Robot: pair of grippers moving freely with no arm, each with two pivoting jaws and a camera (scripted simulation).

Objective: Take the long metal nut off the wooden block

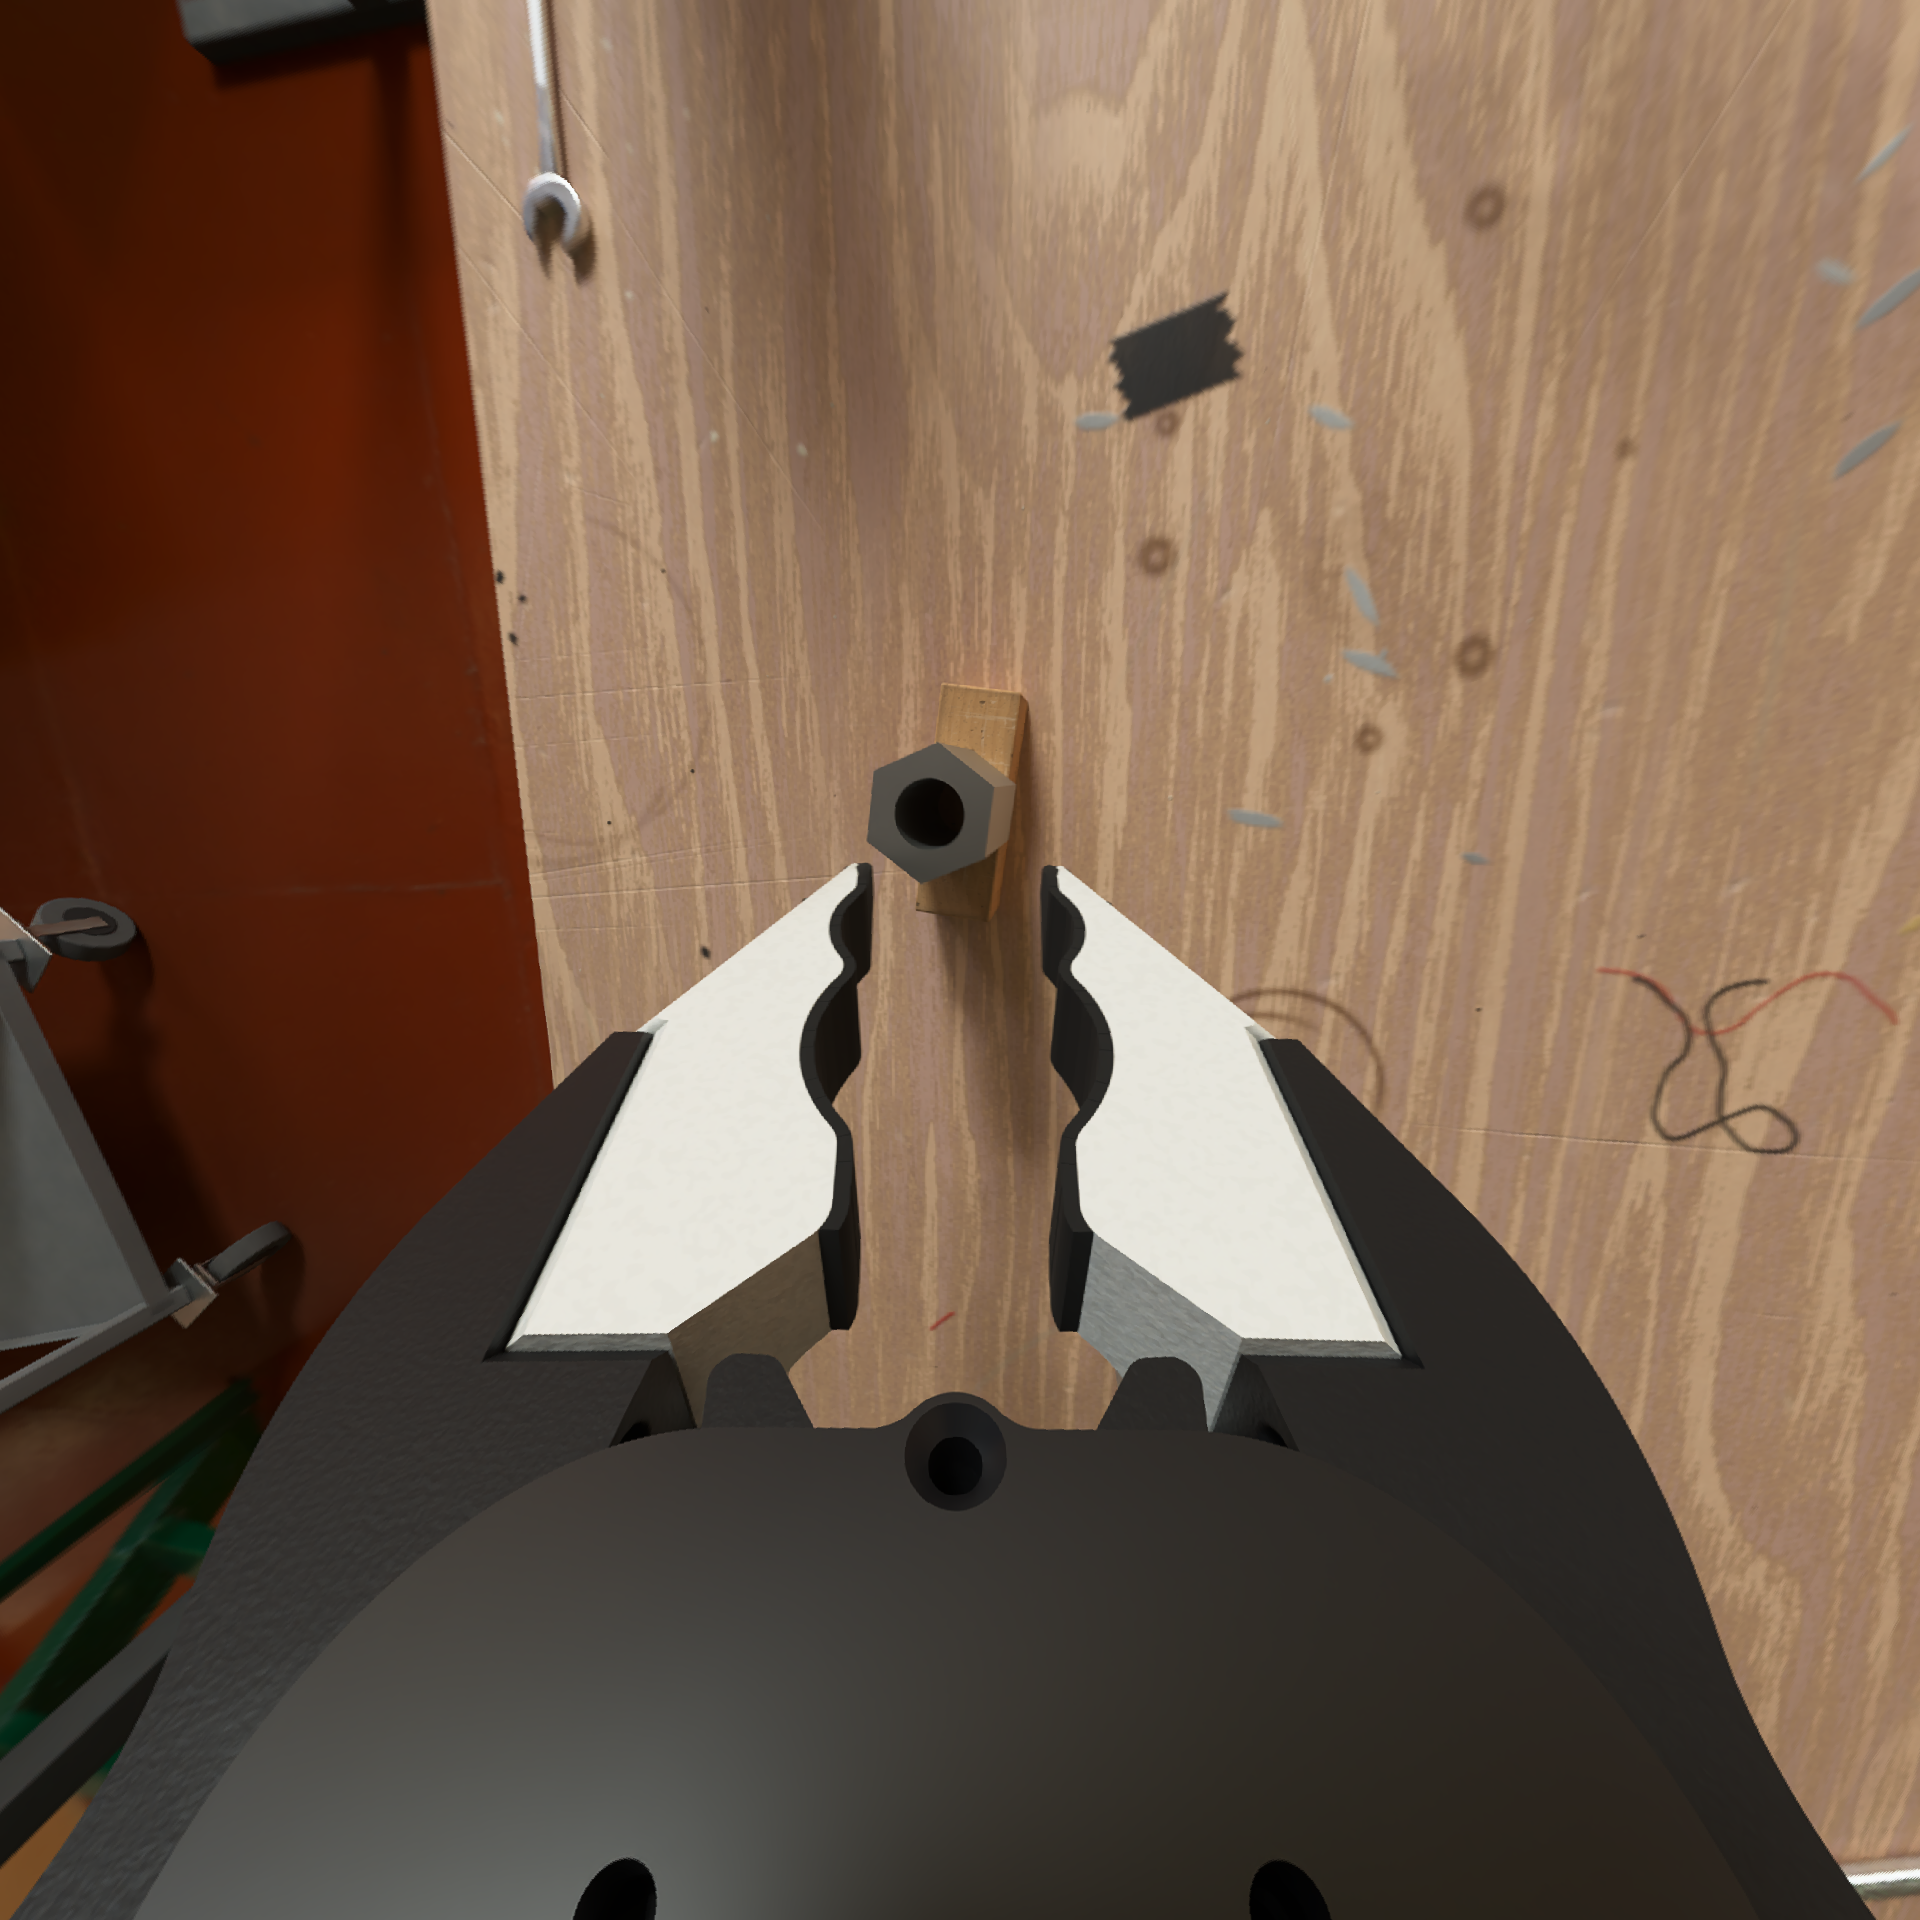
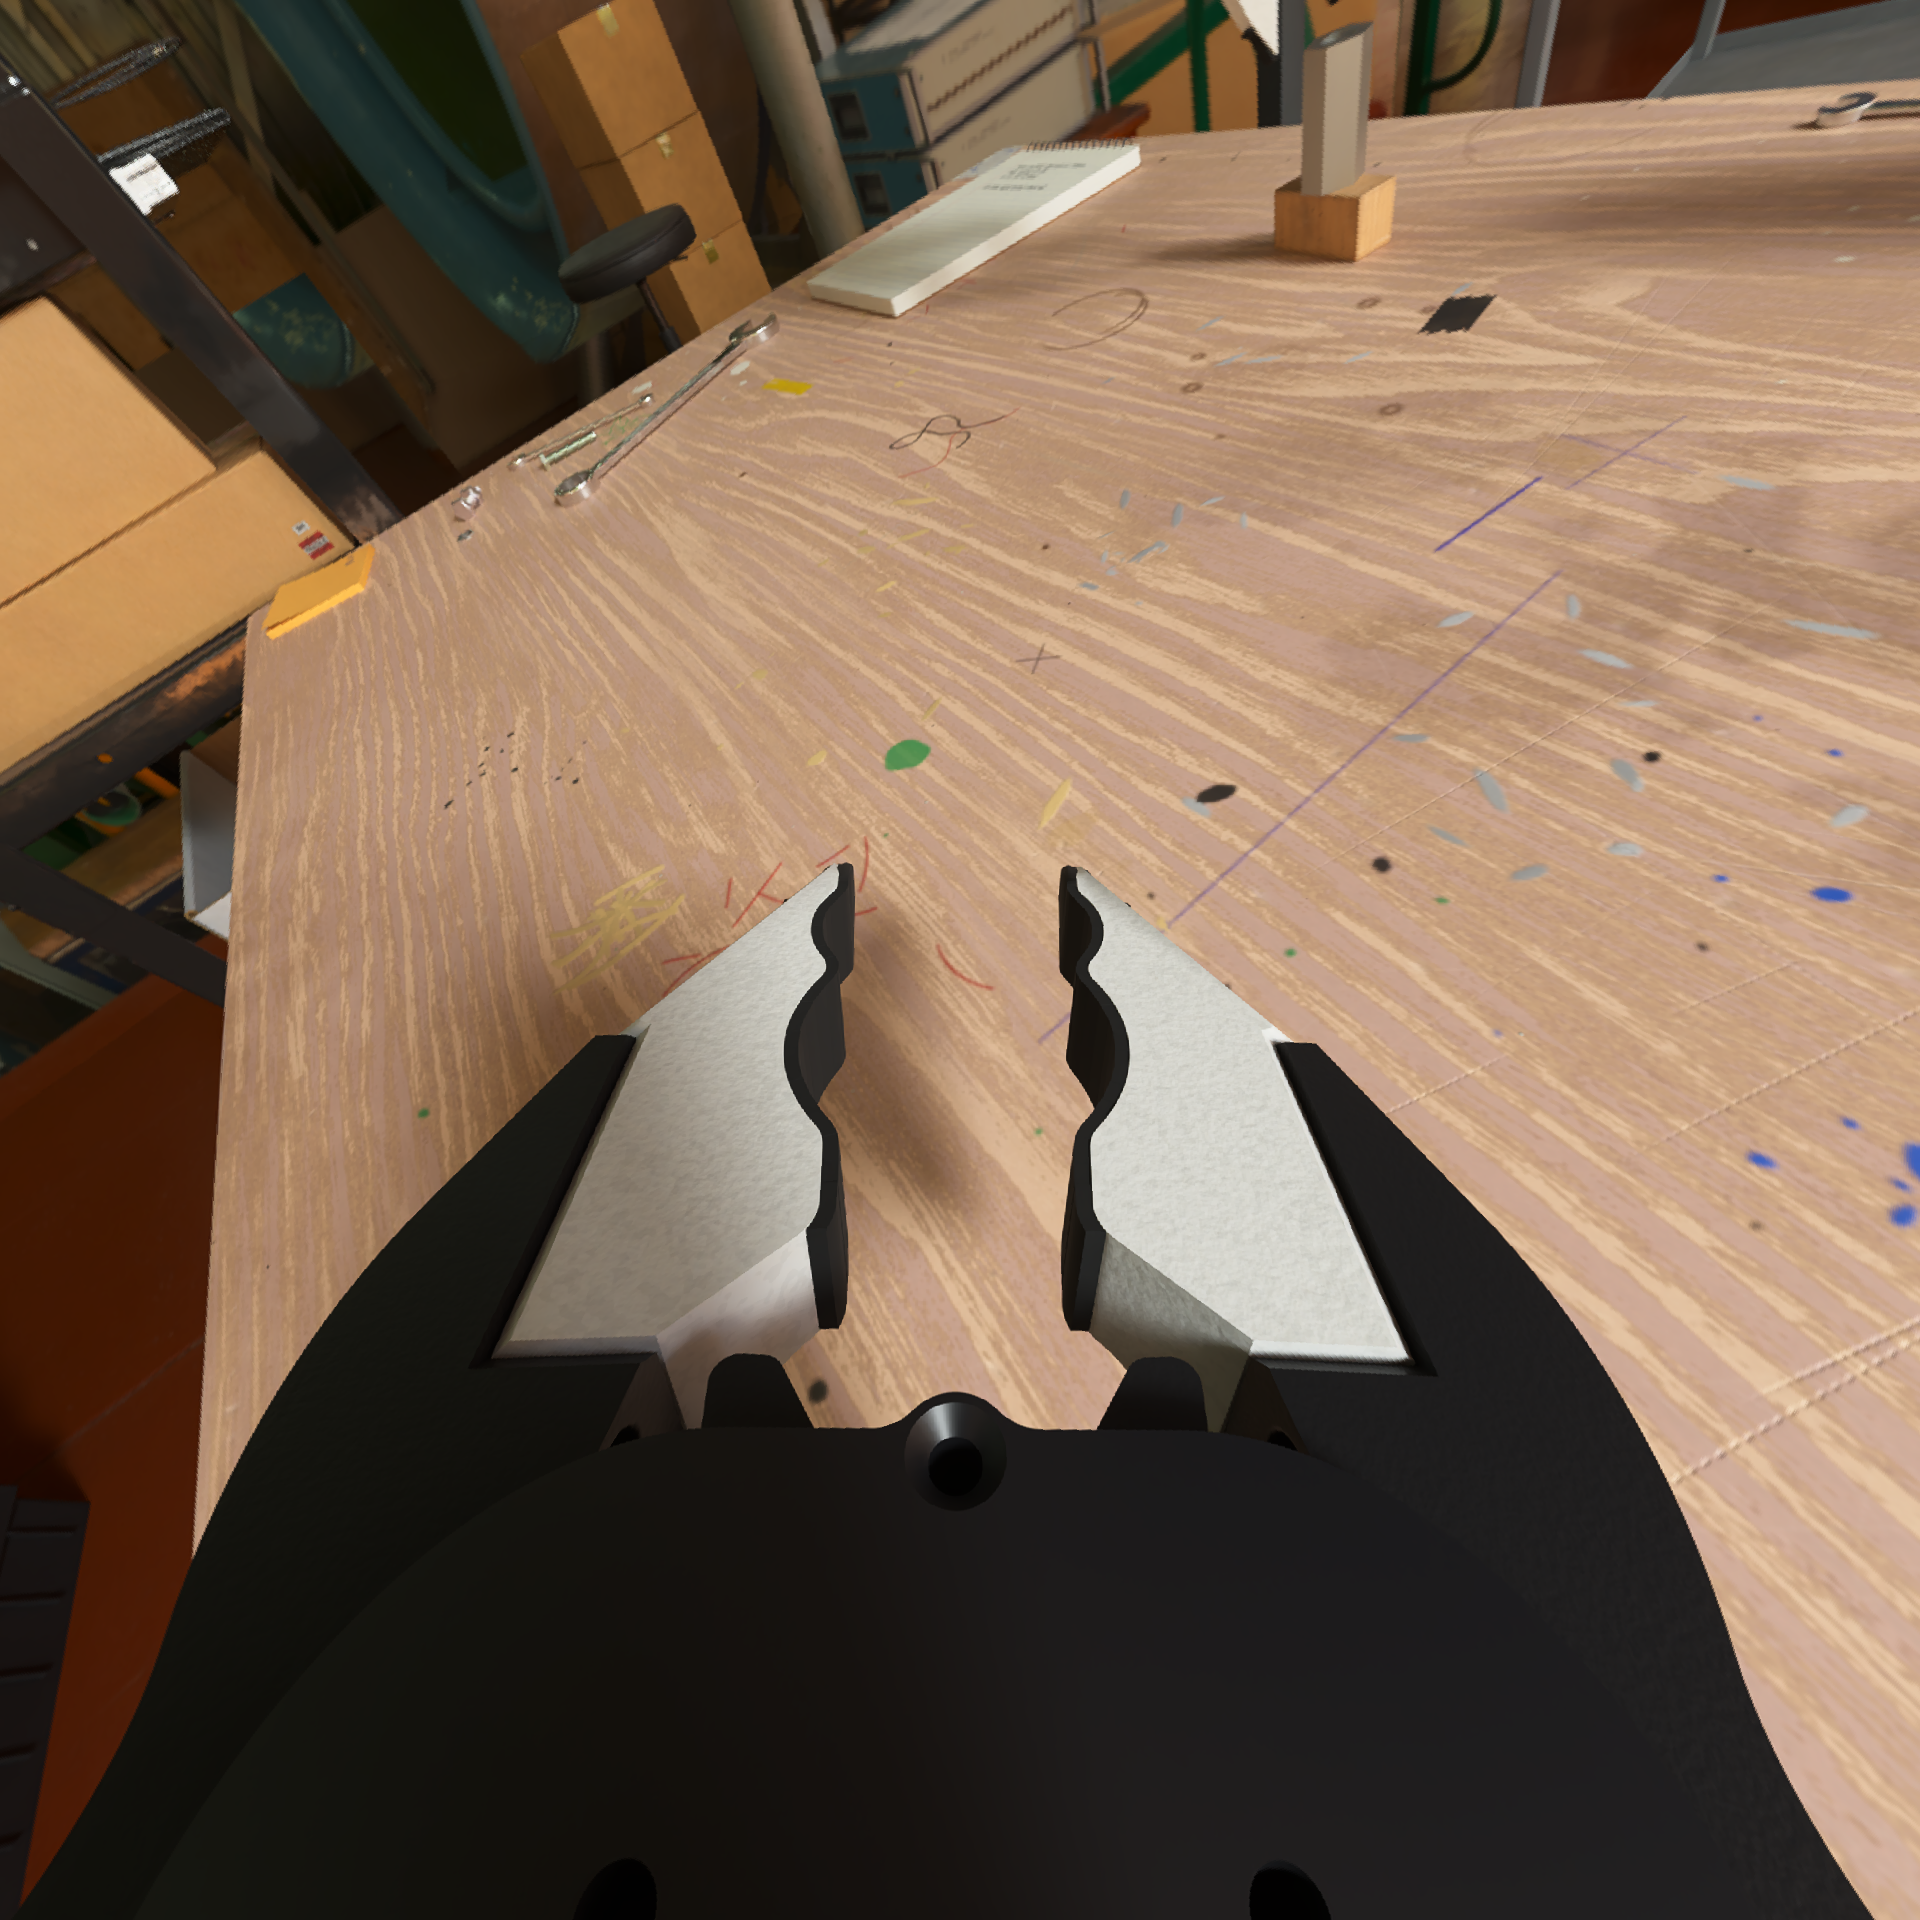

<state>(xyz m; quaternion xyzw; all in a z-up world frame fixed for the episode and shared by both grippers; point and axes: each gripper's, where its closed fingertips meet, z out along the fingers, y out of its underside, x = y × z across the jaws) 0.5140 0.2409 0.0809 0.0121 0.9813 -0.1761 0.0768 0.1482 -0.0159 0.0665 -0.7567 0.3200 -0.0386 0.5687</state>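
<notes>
Jaws of the left gripper are held apart above the long metal nut, seated upright on the wooden block. Nothing is gripped. The right gripper is likewise spread, well short of both.

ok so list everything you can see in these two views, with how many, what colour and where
long metal nut: one, grey, upright on the block
wooden block: one, tan, mid table
table: one, plywood, paint-flecked
spanners: two, silver; one at the far left edge in the right view, one at the top in the left view
notepad: one, white, far edge
sticky pad: one, yellow, left corner
black tape: one, beyond the block
left claw: open, above the nut
right claw: open, over bare table
</notes>
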